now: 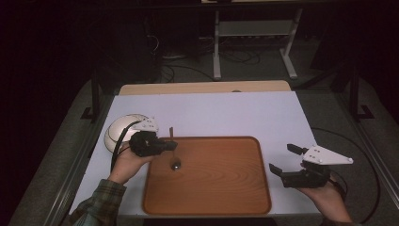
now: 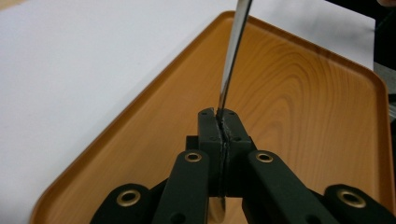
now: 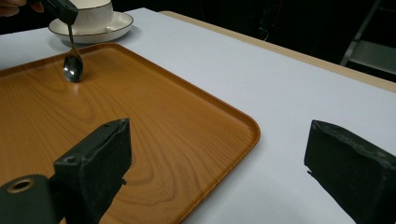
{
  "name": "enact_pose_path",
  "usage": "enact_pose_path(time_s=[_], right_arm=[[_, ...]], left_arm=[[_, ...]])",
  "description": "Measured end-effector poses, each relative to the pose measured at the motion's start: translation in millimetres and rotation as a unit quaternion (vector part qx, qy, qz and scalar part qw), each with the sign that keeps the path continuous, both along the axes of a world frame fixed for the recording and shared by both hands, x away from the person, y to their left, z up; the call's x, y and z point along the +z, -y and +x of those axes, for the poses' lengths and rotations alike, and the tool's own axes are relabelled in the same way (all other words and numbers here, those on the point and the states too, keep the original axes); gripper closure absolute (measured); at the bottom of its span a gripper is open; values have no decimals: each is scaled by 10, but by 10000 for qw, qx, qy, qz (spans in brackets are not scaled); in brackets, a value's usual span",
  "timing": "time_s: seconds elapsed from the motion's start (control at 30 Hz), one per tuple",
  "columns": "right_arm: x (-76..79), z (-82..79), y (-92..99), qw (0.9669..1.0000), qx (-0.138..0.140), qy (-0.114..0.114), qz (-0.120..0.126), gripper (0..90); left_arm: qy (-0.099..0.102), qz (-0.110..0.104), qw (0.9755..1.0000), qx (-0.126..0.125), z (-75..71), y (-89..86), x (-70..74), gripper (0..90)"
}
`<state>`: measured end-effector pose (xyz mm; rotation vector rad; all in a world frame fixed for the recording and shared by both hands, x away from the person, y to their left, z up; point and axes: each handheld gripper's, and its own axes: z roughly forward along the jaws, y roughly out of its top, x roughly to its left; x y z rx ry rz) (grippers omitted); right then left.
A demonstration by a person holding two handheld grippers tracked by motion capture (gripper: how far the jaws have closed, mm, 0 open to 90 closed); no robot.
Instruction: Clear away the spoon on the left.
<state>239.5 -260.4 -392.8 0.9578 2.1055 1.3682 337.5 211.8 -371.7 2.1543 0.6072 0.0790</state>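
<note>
A metal spoon (image 1: 174, 161) hangs over the left part of the wooden tray (image 1: 221, 188), bowl down and close to the tray's surface. My left gripper (image 1: 173, 145) is shut on the spoon's handle (image 2: 232, 60), which runs up between the closed pads. From the right gripper view the spoon (image 3: 73, 65) dangles below the left gripper (image 3: 63, 10) with its bowl close to the tray (image 3: 154, 135); contact is unclear. My right gripper (image 1: 282, 159) stands open off the tray's right edge, its jaws wide apart with nothing between them.
A white cup on a white saucer (image 3: 93, 23) sits on the white table (image 1: 235, 113) just beyond the tray's far left corner, behind my left hand. Bare white table lies beyond the tray; table legs and cables stand on the dark floor behind.
</note>
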Motion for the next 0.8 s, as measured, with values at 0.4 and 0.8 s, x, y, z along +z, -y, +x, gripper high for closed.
enact_pose_path(time_s=[0.4, 0.8], right_arm=[[-2, 0, -6, 10000, 6, -1, -4, 68], [-3, 2, -5, 10000, 8, -1, -8, 68]], left_arm=[[18, 74, 9997, -249, -61, 226, -28, 890], [-7, 136, 9994, -326, -72, 309, -70, 889]])
